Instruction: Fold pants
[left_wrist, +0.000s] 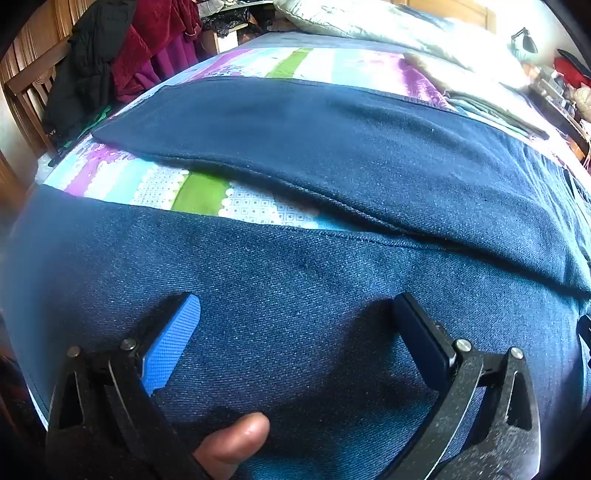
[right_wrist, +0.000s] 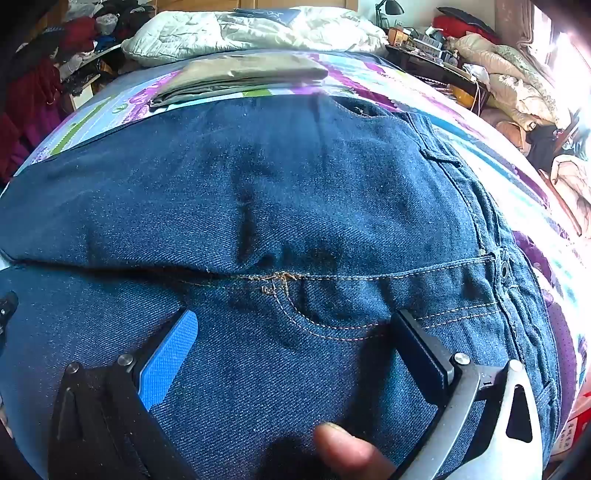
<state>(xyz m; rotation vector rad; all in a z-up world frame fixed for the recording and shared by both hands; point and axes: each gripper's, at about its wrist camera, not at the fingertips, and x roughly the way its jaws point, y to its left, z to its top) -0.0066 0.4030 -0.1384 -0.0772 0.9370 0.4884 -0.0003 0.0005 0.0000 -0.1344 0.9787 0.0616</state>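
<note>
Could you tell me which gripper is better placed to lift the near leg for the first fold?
Probably left: the open left gripper hovers over the near leg; the right gripper sits by the fly.

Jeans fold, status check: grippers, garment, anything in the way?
Left gripper open over near leg. Right gripper open over fly. Jeans flat on bedspread, legs apart. Folded khaki cloth beyond, clear.

pants (right_wrist: 295, 206): my dark blue denim, tan stitching | bedsheet (left_wrist: 199, 195) beyond pants: purple, green, pale blue stripes, white lattice | my pads (left_wrist: 173, 343): bright blue, ribbed
</note>
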